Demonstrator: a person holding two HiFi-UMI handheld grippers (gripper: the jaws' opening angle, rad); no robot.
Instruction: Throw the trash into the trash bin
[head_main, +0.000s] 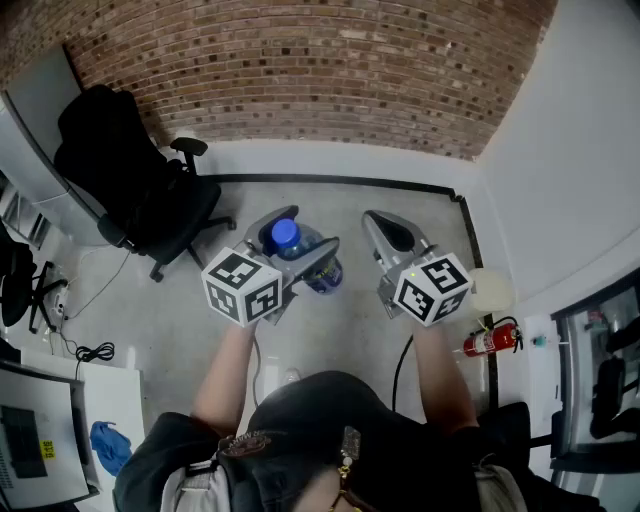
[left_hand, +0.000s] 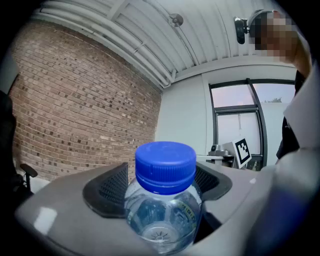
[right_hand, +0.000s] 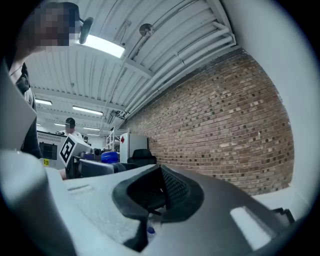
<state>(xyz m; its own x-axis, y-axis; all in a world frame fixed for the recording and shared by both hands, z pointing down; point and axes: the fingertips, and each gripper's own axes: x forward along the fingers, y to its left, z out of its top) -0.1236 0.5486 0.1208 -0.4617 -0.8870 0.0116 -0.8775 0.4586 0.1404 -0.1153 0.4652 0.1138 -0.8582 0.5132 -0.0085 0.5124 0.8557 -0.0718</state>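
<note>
Left tool (head_main: 303, 240) was clamped on the blue-capped bottle (left_hand: 162, 200), carried above the floor. Right tool (right_hand: 159, 192) was closed and empty. Carrying step; no bin visible, so locating it is judged next.

A: Entry. Where does the clear plastic bottle with the blue screw cap (left_hand: 164, 205) sit?
B: Upright between the jaws of the grey plastic left gripper (head_main: 305, 235), cap on top, a pad touching it on either side.
A: And the grey plastic right gripper (head_main: 378, 222)?
B: Just beside it, to its right, above the pale grey floor (head_main: 340, 330).
A: Surroundings?
B: A black wheeled office chair (head_main: 135, 185) stands to the left, before the red brick wall (head_main: 300, 60). A red fire extinguisher (head_main: 490, 340) is on the floor at the right. A blue cloth (head_main: 108, 445) lies on the white desk (head_main: 70, 395) at the person's left.
</note>
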